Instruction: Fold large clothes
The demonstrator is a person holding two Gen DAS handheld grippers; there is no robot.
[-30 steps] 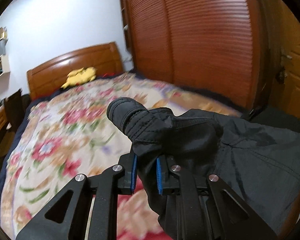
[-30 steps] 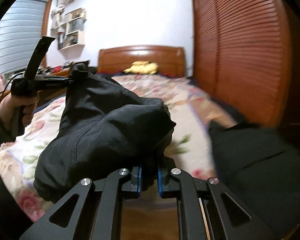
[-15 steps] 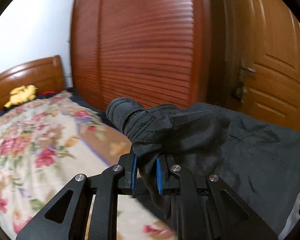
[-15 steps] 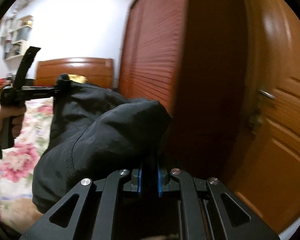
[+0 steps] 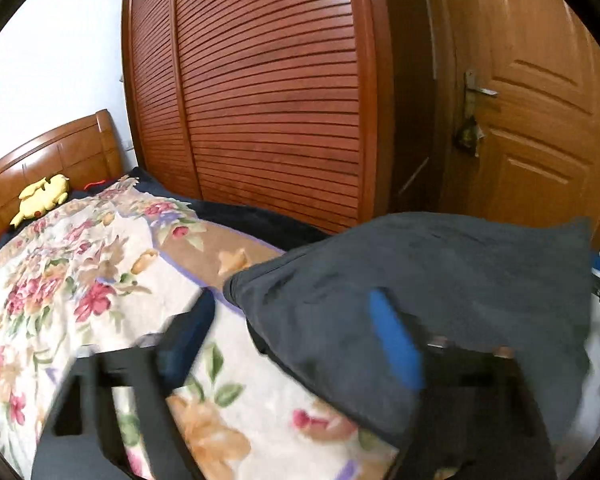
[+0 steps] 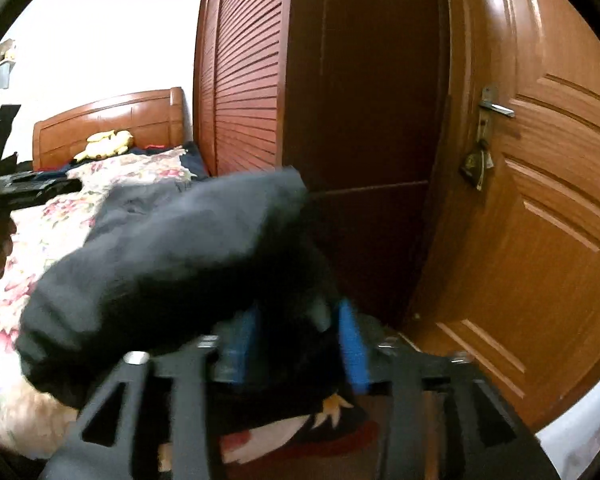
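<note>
A large black garment [image 5: 440, 280] lies on the floral bedspread [image 5: 80, 280] near the bed's right side. My left gripper [image 5: 296, 344] is open, its blue pads spread wide, with the garment's left edge lying between and past them. In the right wrist view the garment [image 6: 172, 256] is bunched up in front of my right gripper [image 6: 296, 340], whose blue pads stand apart with cloth loose between them. The left gripper [image 6: 24, 188] shows at the far left of that view. Both views are motion-blurred.
A louvred wooden wardrobe [image 5: 268, 92] runs along the bed's right side. A wooden door [image 6: 540, 200] with a handle stands to the right. A wooden headboard [image 5: 48, 152] and a yellow plush toy [image 5: 44, 196] are at the far end of the bed.
Both grippers have opened and let go of the black garment, which has dropped onto the bed. Both cameras swung right toward the wardrobe and door.
</note>
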